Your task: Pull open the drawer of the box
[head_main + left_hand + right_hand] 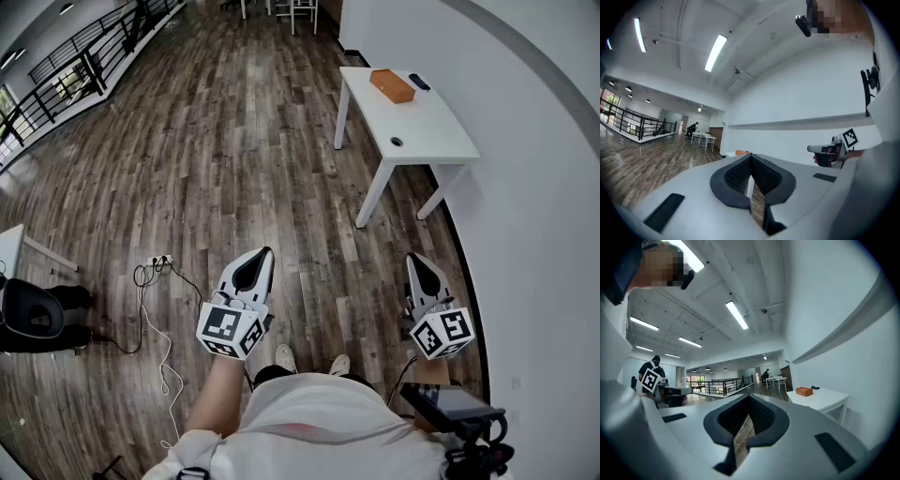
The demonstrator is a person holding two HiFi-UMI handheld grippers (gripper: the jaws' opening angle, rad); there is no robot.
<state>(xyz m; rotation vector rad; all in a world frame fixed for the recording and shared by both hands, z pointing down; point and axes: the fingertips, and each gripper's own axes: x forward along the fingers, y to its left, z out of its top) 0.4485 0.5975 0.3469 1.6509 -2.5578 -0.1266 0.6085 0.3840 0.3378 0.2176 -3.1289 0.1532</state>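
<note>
Orange box [392, 85] sits on the white desk [424, 120], toward its far end & close to the left edge. Can't tell from here which side the drawer is on. Just beside the box, to the right, lies a small dark object [419, 82]. A small dark round item [397, 142] lies nearer the front of the desk, apart from the box. The desk stands against the white wall [534, 197] on the right.

Both grippers are well apart from desk & box, held low in front of the person over the wood floor [234, 159]. Left gripper [262, 252]: jaws together, nothing between them, pointing fwd. Right gripper [415, 258]: jaws together at the tips, also empty. In the right gripper view the box shows on the desk off to the right, well beyond the jaws.

On the floor left of the left gripper there's a power strip [159, 263] w/ cables trailing off it. The person's shoes [285, 356] show between the two grippers. A black railing [66, 70] runs along the upper left.
</note>
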